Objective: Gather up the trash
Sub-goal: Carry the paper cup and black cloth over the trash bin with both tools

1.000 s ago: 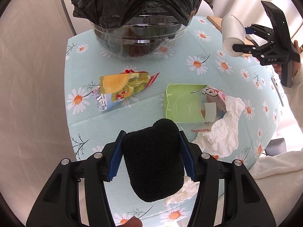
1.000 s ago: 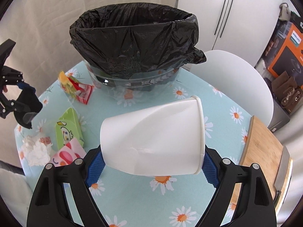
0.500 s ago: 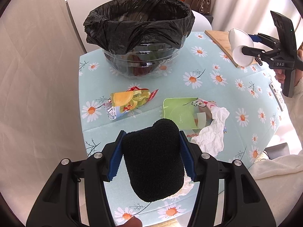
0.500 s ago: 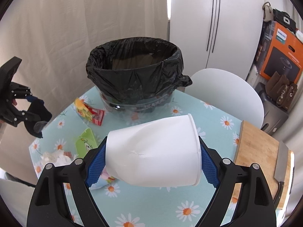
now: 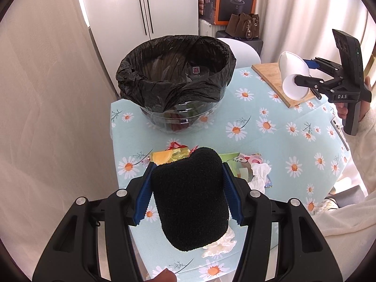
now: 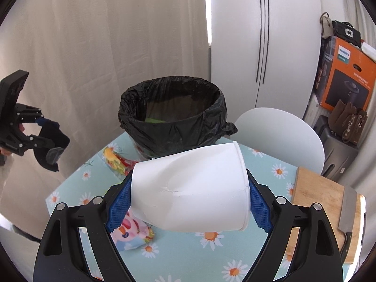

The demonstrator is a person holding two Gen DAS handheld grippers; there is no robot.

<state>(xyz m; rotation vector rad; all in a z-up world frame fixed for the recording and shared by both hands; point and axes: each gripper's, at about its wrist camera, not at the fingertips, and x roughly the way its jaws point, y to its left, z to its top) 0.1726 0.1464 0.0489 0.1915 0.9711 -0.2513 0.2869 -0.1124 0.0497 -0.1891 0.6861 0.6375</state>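
Left gripper (image 5: 188, 190) clamps black sponge (image 5: 190, 199) | right gripper (image 6: 188, 202) squeezes paper cup (image 6: 190, 190) (knife (image 6: 347, 211) right view only)

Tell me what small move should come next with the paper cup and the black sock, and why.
Probably carry the paper cup forward over the bin and let go. The right gripper holds it clamped sideways, short of the open black bag. The left gripper grips the black sock and could follow.
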